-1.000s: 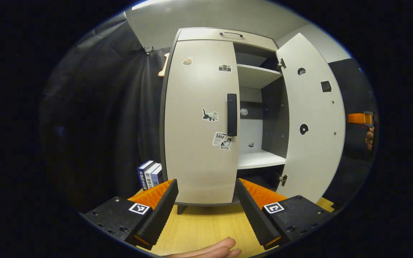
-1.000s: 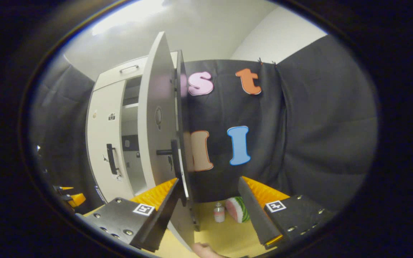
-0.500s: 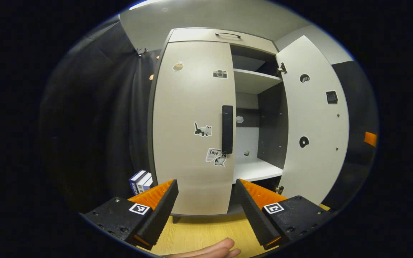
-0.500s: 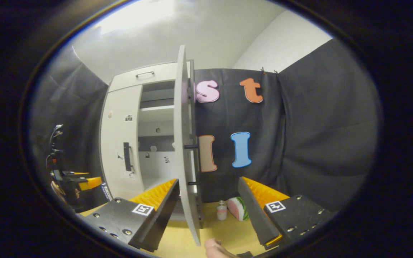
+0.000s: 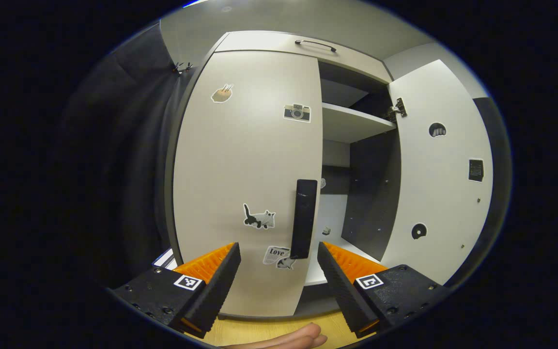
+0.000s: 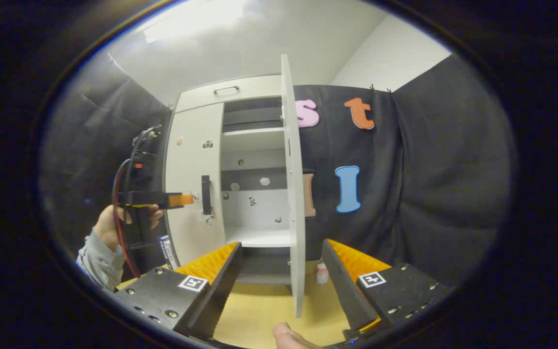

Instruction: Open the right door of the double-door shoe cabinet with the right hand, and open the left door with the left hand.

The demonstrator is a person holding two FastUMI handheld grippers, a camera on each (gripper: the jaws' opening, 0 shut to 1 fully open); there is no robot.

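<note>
left door [image 5: 245,169] handle [image 5: 303,218] faces left gripper's [image 5: 279,271] parted jaws.

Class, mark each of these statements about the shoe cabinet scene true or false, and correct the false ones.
1. The pale right door of the cabinet stands open. True.
2. The pale left door is also swung open. False: it is shut.
3. The left hand-held gripper is clamped on the black bar handle. False: its fingers are spread, with the handle ahead between them.
4. The right hand-held gripper is open. True.
5. Shoes fill the white lower shelf. False: no shoes are on it.
</note>
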